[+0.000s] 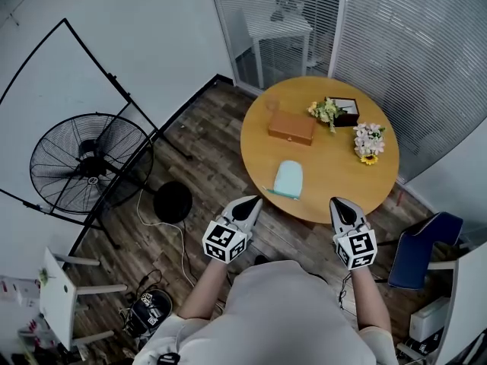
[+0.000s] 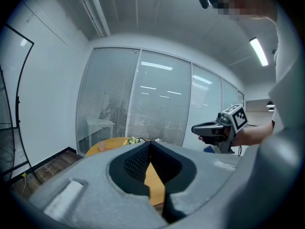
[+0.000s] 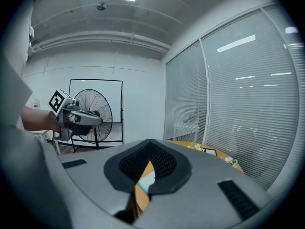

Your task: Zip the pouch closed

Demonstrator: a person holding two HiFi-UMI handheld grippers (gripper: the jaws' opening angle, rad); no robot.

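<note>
light-blue pouch (image 1: pixel 288 179): flat on surface (image 1: pixel 335 185), near edge; zip unreadable | left hand-held gripper (image 1: pixel 253 201), right hand-held gripper (image 1: pixel 339 202): closed, empty, short of pouch | fits zip open or shut

pouch (image 1: pixel 288 179) pale blue | table (image 1: pixel 342 181) ochre | box (image 1: pixel 291 127) brown | fan (image 1: pixel 90 164) black | chair (image 1: pixel 422 258) blue

The pouch (image 1: pixel 288 179) is shown too small for its zip to be judged, and is apparently mostly hidden behind the right gripper (image 3: pixel 150 141) and its closed jaws.
</note>
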